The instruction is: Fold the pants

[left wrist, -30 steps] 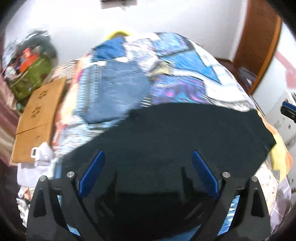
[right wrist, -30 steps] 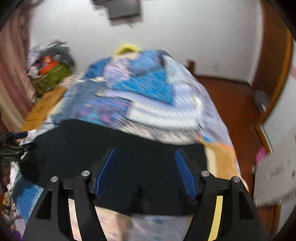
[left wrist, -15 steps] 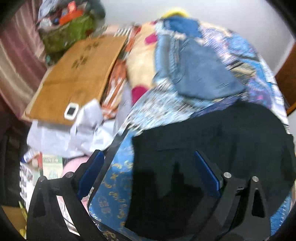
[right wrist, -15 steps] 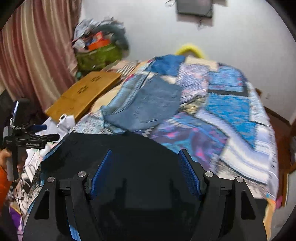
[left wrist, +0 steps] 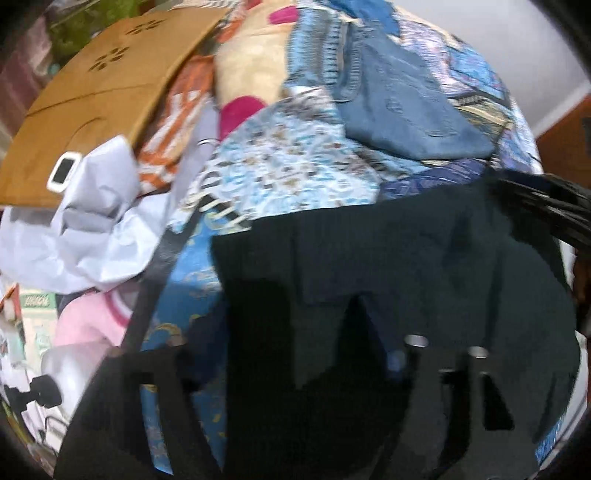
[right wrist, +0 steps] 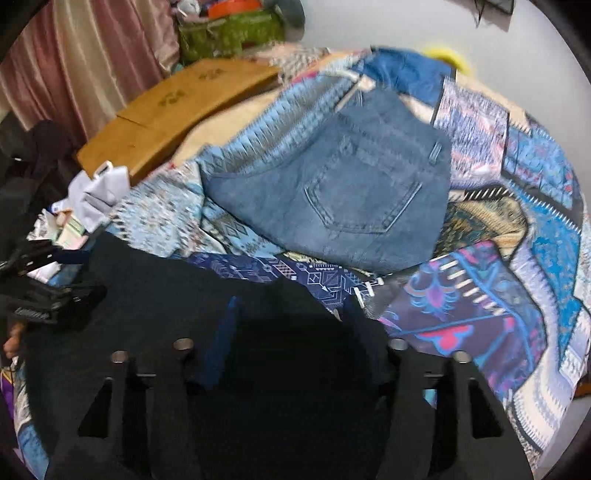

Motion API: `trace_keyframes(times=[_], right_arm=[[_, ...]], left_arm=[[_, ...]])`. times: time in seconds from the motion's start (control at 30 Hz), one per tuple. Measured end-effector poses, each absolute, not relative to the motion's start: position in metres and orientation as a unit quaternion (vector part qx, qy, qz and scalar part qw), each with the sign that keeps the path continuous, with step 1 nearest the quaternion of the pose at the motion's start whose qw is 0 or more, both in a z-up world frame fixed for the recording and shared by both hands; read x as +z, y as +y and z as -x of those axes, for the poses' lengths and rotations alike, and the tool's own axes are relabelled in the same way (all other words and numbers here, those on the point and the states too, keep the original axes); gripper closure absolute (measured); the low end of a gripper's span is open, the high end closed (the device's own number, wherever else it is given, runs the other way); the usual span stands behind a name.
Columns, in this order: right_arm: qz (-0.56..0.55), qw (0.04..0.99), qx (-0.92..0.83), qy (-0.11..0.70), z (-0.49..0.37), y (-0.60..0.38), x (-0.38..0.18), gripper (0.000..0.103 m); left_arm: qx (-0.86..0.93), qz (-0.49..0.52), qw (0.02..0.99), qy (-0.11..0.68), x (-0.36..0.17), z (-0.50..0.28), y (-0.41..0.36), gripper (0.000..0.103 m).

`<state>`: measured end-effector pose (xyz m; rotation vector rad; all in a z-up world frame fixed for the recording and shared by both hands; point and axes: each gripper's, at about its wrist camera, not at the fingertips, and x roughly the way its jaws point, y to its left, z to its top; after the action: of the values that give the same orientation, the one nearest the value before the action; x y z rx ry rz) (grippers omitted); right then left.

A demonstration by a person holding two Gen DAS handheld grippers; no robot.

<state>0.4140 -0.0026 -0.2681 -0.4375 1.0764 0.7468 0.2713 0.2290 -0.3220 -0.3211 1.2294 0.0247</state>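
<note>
Cloth fills the gap of both my claws: the black pants [left wrist: 406, 251]. My left claw [left wrist: 291, 354] is closing, with the pants lying between its fingers near their left edge. Fingers and cloth run together in one dark blur there, so I cannot tell whether the pads press on it. My right claw [right wrist: 288, 332] is closing too. Its blue pad [right wrist: 221, 339] stands clear of the other finger, with a raised fold of the pants in the gap and not pinched.

The pants lie spread across the near end of the bed, on the patterned blue bedspread [left wrist: 295, 166]. Beyond them lie folded blue jeans [right wrist: 351, 184]. Only the right view shows their back pocket and seams sharply; in the left view they are a blur.

The left view alone shows the clutter beside the bed close up: a crumpled white sheet [left wrist: 92, 221], pink cloth [left wrist: 88, 325], and a small white-framed gadget [left wrist: 64, 171] on the brown board [left wrist: 92, 92]. The right view alone takes in the pink curtain [right wrist: 92, 55], a green bag [right wrist: 229, 33] against the wall, something yellow [right wrist: 447, 55] past the far end of the bed, and my left claw seen from the side, above the pants' left edge.

Pale lettering on that claw's body is too smeared to read. A green-printed packet [left wrist: 37, 301] in the left view carries print that is likewise unreadable.
</note>
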Motion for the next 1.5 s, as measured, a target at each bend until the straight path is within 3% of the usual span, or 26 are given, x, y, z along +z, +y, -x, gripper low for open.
trace_keyframes(times=[0.03,0.13,0.27,0.6,0.67,0.87,1.1,1.5], right_arm=[[0.198,0.765,0.345,0.507,-0.417,-0.002,-0.275,0.080],[0.184,0.765,0.355,0.505,-0.417,-0.007,-0.274,0.091],[0.190,0.770,0.350,0.499,-0.413,-0.006,-0.275,0.093],[0.214,0.788,0.327,0.475,-0.392,-0.009,-0.252,0.093],[0.210,0.791,0.335,0.467,-0.378,-0.018,-0.235,0.091],[0.193,0.822,0.349,0.407,-0.320,-0.050,-0.178,0.062],[0.186,0.814,0.388,0.389,-0.248,-0.071,-0.162,0.060],[0.219,0.765,0.407,0.448,-0.215,-0.064,-0.226,0.059]], left_arm=[[0.014,0.147,0.810,0.568,-0.319,-0.269,0.227,0.058],[0.052,0.090,0.826,0.554,-0.312,-0.268,0.218,0.078],[0.079,0.054,0.826,0.555,-0.314,-0.272,0.220,0.080],[0.119,0.030,0.822,0.557,-0.298,-0.264,0.223,0.060],[0.115,0.030,0.831,0.544,-0.282,-0.252,0.223,0.046],[0.091,-0.009,0.869,0.487,-0.228,-0.206,0.200,0.022],[0.038,-0.030,0.876,0.480,-0.219,-0.160,0.165,0.019],[0.014,-0.070,0.852,0.518,-0.266,-0.155,0.131,0.018]])
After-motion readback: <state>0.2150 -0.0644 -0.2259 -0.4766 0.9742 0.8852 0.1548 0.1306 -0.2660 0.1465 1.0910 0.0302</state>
